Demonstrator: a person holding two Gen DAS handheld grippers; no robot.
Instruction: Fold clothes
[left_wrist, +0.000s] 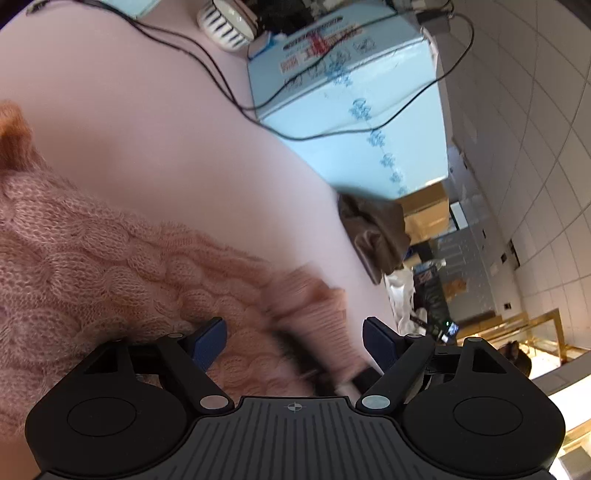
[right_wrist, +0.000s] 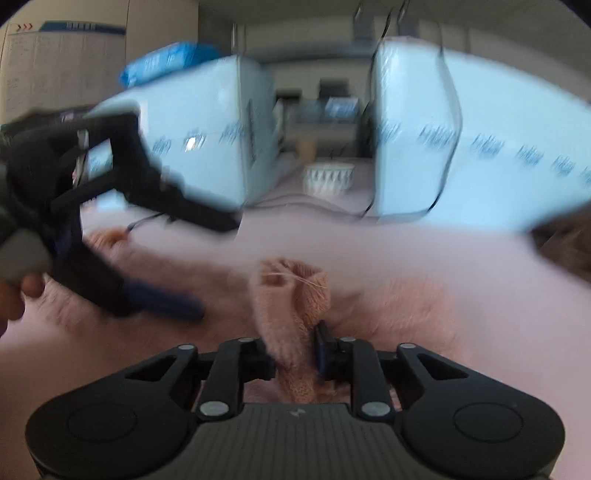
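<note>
A pink cable-knit sweater (left_wrist: 110, 266) lies on the pale pink table (left_wrist: 166, 140). My left gripper (left_wrist: 295, 343) is open just over the sweater, its blue pads (left_wrist: 210, 341) apart, with a blurred ribbed cuff (left_wrist: 317, 317) between them. In the right wrist view my right gripper (right_wrist: 295, 350) is shut on a bunched fold of the sweater (right_wrist: 291, 291), which stands up between the fingers. The left gripper (right_wrist: 162, 299) shows there at the left, blurred, its blue fingers low over the sweater.
Light blue boxes (left_wrist: 347, 110) with black cables (left_wrist: 207, 59) stand at the back of the table, also seen in the right wrist view (right_wrist: 480, 140). A white patterned bowl (left_wrist: 229, 22) sits between them. A brown cloth (left_wrist: 373, 236) lies at the table's edge.
</note>
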